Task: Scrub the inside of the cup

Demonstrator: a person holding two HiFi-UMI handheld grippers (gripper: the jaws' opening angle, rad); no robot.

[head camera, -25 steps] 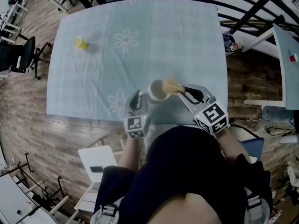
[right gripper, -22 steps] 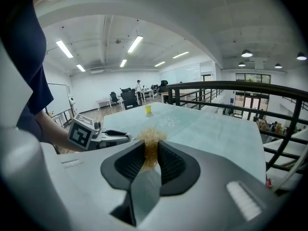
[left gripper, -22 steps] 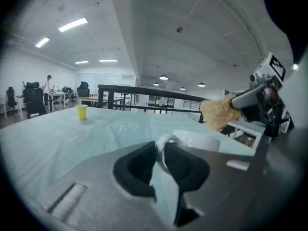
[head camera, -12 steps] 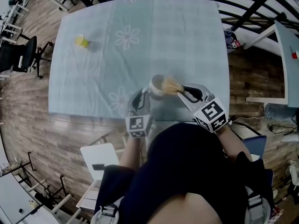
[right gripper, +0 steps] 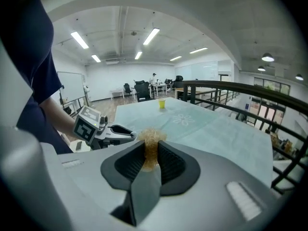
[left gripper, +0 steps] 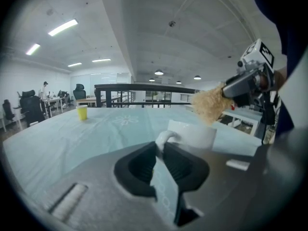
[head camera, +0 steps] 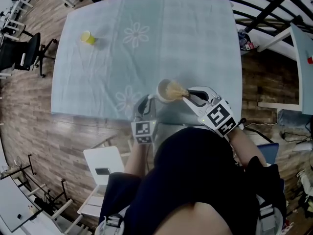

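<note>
Cup: stood near the desk's front edge.
Left claw: pinched on the cup's handle — so it's kept from spinning, probably.
Right claw: clamped on the scrubber, which is held just above the cup's rim — lined up to be pushed inside.

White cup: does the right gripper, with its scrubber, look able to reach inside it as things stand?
Probably yes. The left gripper holds the white cup by its handle, mouth uncovered, and the scrubber in the right gripper sits at the rim, nothing between.
</note>
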